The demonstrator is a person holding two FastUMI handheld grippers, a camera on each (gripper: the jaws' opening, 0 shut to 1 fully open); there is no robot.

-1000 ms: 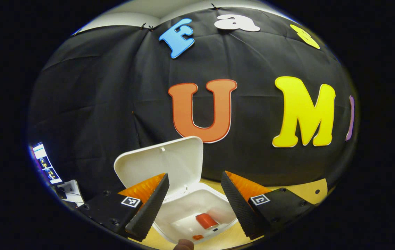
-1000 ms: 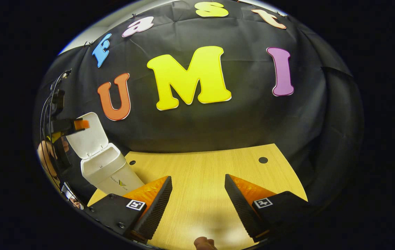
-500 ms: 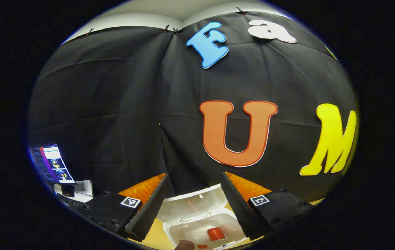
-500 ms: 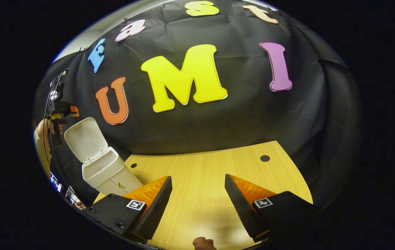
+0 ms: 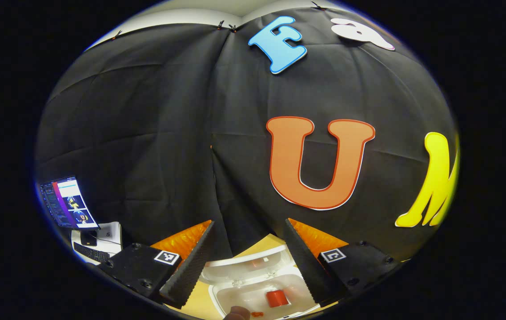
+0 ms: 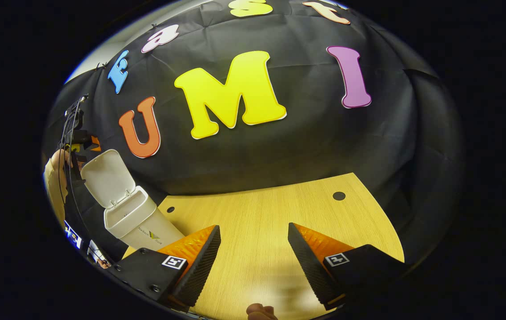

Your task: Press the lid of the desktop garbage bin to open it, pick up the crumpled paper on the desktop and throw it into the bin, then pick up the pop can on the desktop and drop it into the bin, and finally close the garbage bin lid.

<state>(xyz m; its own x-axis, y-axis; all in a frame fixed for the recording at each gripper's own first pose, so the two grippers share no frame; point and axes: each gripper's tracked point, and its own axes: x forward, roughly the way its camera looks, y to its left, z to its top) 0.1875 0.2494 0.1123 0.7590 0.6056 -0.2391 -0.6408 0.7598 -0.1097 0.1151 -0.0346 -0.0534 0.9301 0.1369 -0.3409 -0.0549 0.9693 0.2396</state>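
Left gripper (image 5: pixel 248 260) hovers spread above bin (image 5: pixel 253 293); can (image 5: pixel 276 298) stands upright.

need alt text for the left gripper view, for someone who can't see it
The open left gripper hangs above a white plastic desktop bin whose hinged lid stands open, with a red pop can lying inside. A black cloth wall rises behind, and a lit monitor sits far left.

The left hand-held gripper (image 5: pixel 249 255) has two wedge-shaped fingers with ribbed inner faces, each set on a black block with dark screws and a small square black-and-white marker. The right hand-held gripper (image 6: pixel 254 261) has the same build: ribbed wedges, black screwed blocks, square markers.
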